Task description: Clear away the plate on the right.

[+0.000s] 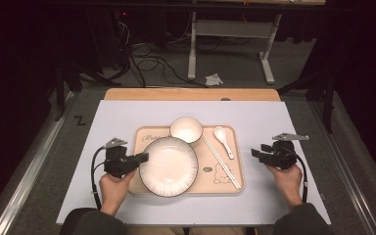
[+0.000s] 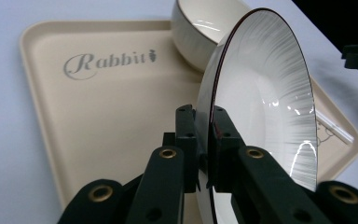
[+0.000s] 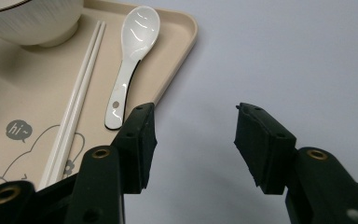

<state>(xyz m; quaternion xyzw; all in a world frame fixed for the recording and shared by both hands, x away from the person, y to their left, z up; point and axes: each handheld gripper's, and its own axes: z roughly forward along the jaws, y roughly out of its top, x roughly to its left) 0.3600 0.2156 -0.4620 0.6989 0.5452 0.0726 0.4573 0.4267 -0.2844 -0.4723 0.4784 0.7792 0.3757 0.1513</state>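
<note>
A white plate [image 1: 169, 165] with a dark rim lies over the left half of a beige tray [image 1: 225, 183]. My left gripper [image 1: 144, 157] is shut on the plate's left rim; in the left gripper view the plate [image 2: 265, 107] stands on edge between the pads of my left gripper [image 2: 204, 122]. A white bowl [image 1: 186, 129] sits at the tray's far edge, with white chopsticks [image 1: 221, 161] and a white spoon [image 1: 223, 141] to its right. My right gripper [image 1: 254, 154] hangs open just right of the tray, nothing between its jaws. In the right gripper view, my right gripper [image 3: 193, 128] is over the mat beside the spoon [image 3: 130, 60] and chopsticks [image 3: 77, 102].
The tray rests on a pale mat [image 1: 127, 112] covering a wooden table [image 1: 191, 94]. Beyond the table are floor cables [image 1: 147, 63] and a white desk frame [image 1: 230, 39]. Bare mat lies left and right of the tray.
</note>
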